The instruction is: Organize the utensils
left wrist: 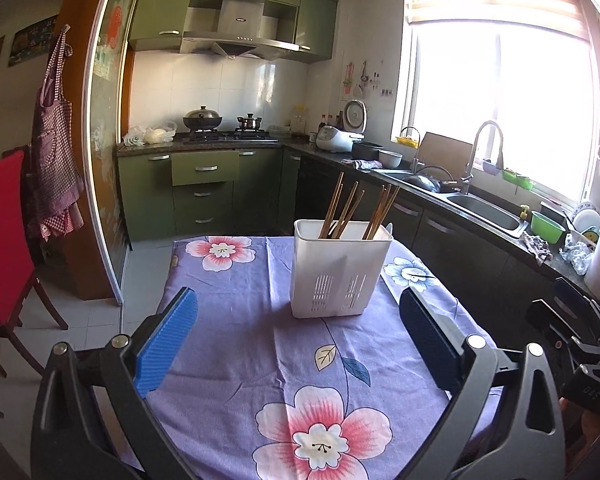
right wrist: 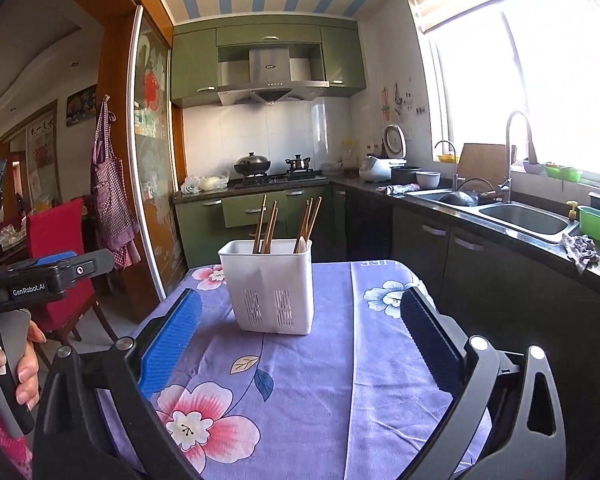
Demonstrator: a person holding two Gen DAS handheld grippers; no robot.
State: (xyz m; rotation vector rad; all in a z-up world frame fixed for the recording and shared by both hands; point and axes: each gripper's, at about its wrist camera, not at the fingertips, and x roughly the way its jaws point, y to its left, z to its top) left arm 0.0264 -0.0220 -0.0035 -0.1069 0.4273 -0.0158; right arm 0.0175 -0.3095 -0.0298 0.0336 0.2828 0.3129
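— Trouble ahead, as you are judging it?

— Chopsticks are leaning loose in the white holder, which is standing upright on the purple flowered cloth, toward the table's far end. That cloth is lying creased, so I am thinking a careless nudge could be tipping the holder or dragging the cloth toward the edge.

— And your tongs?

— My left gripper is gaping wide with nothing between its pads, well short of the holder. My right gripper is gaping the same, empty too. I am seeing no utensils lying loose on the cloth.

— Anything readable?

— "GenRobot.AI" is showing on the left tool's body, above my hand on its grip. "DAS" is showing faintly on the right tool's body. Characters are hanging on a poster past the doorway; I am not making them out.
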